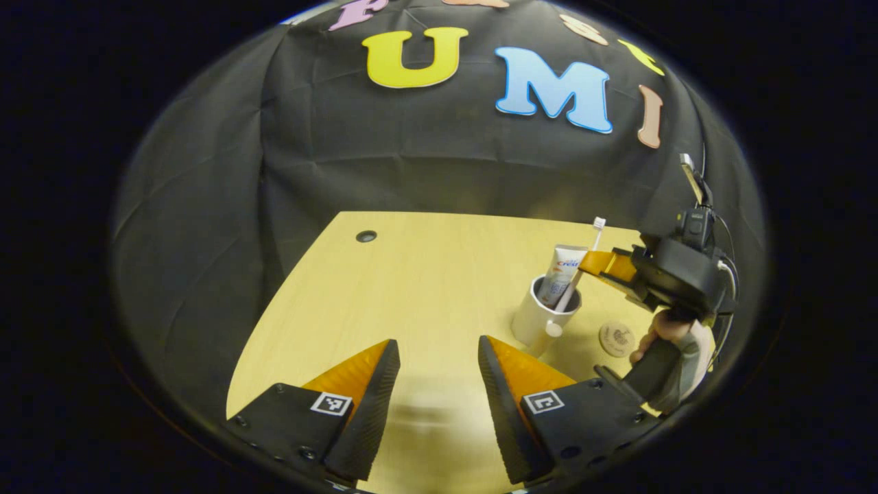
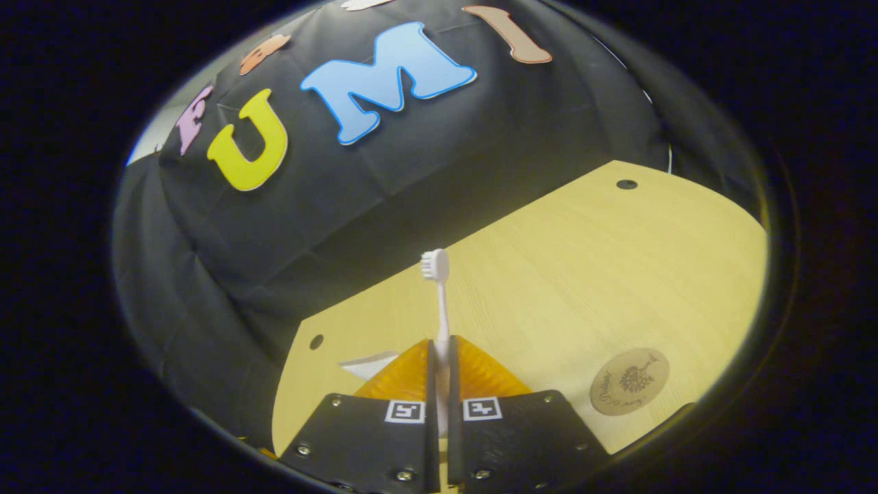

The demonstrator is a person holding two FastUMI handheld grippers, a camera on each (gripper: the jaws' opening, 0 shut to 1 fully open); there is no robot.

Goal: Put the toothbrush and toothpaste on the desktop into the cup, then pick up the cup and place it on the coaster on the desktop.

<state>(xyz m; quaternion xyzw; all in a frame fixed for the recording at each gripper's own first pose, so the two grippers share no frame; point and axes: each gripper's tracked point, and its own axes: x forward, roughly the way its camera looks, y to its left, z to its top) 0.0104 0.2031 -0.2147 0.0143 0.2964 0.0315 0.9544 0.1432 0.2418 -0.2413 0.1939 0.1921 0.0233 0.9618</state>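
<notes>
Left tool (image 1: 439,391): fingers spread wide, nothing between them, hovering low over bare worktop (image 1: 411,274).

Past it, white cup (image 1: 542,317) stands upright on the worktop. Toothpaste (image 1: 562,271) is inside, sticking up above the rim. Toothbrush (image 1: 583,264) leans in the cup too, bristle end up.

Coaster (image 1: 616,339) lies flat just beside the cup, nothing on it.

Right tool (image 1: 603,264), held by a hand (image 1: 669,339), sits at the upper part of the brush. In the right gripper view, right tool (image 2: 439,363) is clenched on the toothbrush (image 2: 440,302) handle, head pointing away. Coaster (image 2: 629,381) lies off to one side.
</notes>
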